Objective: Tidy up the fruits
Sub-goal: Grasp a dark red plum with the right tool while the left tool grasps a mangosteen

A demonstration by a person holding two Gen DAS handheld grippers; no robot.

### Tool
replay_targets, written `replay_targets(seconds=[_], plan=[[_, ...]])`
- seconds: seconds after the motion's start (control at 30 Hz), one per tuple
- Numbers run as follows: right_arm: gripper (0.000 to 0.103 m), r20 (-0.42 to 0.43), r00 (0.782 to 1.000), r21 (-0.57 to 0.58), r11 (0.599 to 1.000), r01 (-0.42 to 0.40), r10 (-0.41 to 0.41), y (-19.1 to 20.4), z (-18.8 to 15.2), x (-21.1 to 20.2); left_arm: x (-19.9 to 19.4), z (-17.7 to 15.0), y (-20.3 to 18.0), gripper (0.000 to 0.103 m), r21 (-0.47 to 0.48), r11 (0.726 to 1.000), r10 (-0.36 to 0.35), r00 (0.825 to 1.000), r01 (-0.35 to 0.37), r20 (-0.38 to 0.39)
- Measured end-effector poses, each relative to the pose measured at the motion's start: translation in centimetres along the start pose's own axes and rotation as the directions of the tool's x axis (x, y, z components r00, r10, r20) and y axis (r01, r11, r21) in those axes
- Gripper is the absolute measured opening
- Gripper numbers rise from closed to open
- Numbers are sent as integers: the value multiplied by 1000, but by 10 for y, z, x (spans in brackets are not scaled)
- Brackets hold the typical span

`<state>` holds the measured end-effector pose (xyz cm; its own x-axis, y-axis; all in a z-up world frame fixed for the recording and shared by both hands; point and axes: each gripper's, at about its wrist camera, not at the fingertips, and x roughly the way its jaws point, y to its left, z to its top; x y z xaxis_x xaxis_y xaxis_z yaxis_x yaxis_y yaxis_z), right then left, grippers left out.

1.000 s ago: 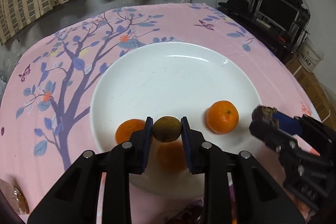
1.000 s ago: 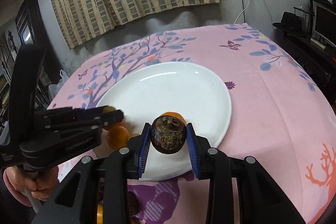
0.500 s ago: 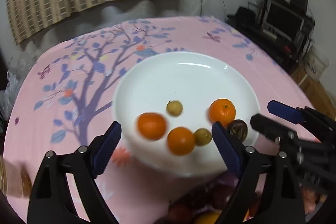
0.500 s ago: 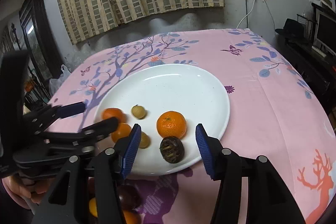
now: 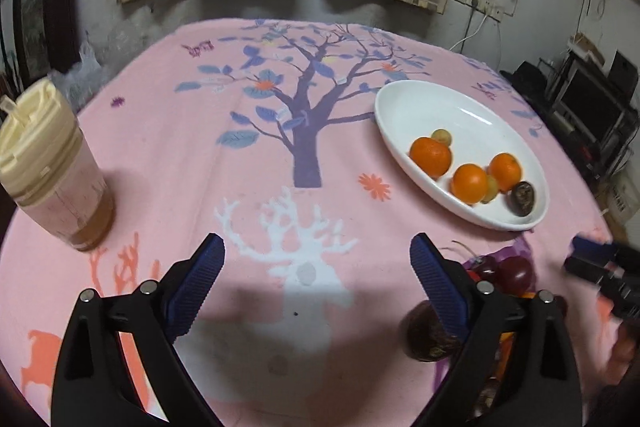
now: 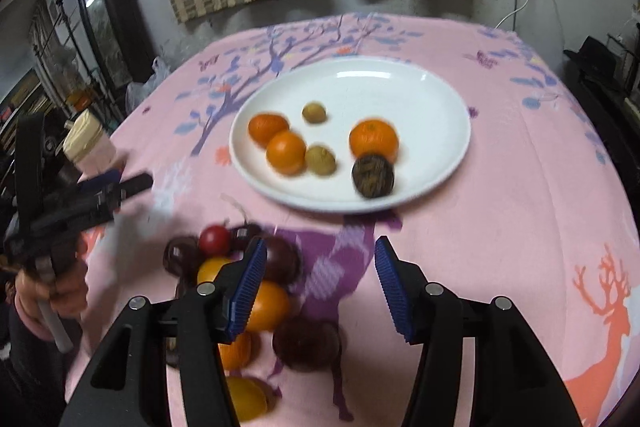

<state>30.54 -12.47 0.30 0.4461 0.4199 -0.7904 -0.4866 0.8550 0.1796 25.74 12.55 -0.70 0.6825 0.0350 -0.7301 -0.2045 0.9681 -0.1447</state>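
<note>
The table (image 6: 520, 227), covered in a pink printed cloth, carries a white plate (image 6: 448, 107), a lidded tumbler (image 5: 52, 171) and loose fruit (image 6: 260, 303).

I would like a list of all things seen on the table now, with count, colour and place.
round white ceramic plate: 1, white, on the pink printed tablecloth.
orange mandarins: 3, orange, on the plate.
small yellow-green round fruits: 2, on the plate among the mandarins.
dark brown wrinkled fruit: 1, near rim of the plate.
pile of loose fruits: dark purple, red and yellow-orange, blurred, count unclear, on the cloth before the plate.
plastic jar with cream lid: 1, left part of the table.
left gripper: black with blue pads, open, empty.
right gripper: same, open, over the pile.
</note>
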Motion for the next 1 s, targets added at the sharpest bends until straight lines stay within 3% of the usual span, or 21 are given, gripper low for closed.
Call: replay_targets(seconds=[0.3, 0.5, 0.87, 1.0], plan=[[57, -60, 996, -12, 998, -70, 69, -4, -32, -1, -14, -5, -18, 92, 71, 997, 27, 999, -30, 43], [48, -104, 990, 0, 996, -93, 92, -6, -42, 6, -10, -7, -26, 92, 105, 994, 32, 999, -35, 30], [41, -107, 991, -26, 996, -88, 85, 0, -44, 15, -9, -9, -28, 92, 111, 993, 30, 999, -32, 19], [40, -99, 989, 16, 994, -112, 113, -8, -42, 15, -11, -10, -32, 92, 141, 990, 15, 1000, -17, 12]])
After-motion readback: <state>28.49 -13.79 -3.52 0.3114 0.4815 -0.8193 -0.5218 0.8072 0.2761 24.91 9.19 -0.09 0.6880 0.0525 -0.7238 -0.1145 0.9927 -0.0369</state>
